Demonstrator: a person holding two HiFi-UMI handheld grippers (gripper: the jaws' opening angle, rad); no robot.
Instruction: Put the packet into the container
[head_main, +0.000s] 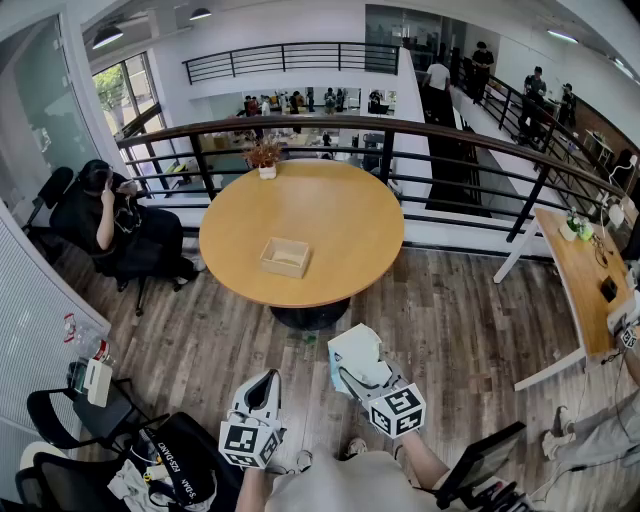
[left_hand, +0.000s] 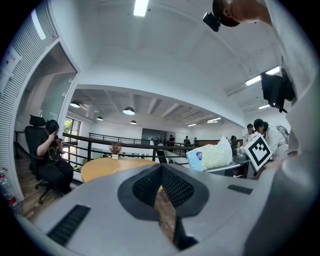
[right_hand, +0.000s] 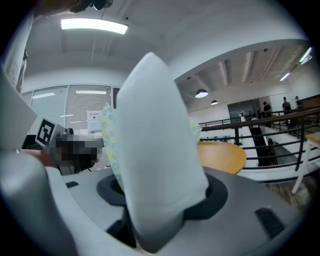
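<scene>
In the head view my right gripper (head_main: 355, 378) is held low, above the wooden floor and short of the table, shut on a white and pale-blue packet (head_main: 352, 350). In the right gripper view the packet (right_hand: 155, 150) stands upright between the jaws and hides most of what lies ahead. The container (head_main: 285, 257), a small open cardboard box, sits near the middle of the round wooden table (head_main: 340, 220), well ahead of both grippers. My left gripper (head_main: 268, 380) hangs beside the right one, its jaws together and holding nothing. From the left gripper view, the packet (left_hand: 210, 155) appears off to the right.
A small potted plant (head_main: 266, 155) stands at the table's far edge. A person sits in an office chair (head_main: 110, 220) to the table's left. A black railing (head_main: 400, 130) runs behind the table, a long desk (head_main: 575, 280) stands at right, and a black bag (head_main: 180, 460) lies at lower left.
</scene>
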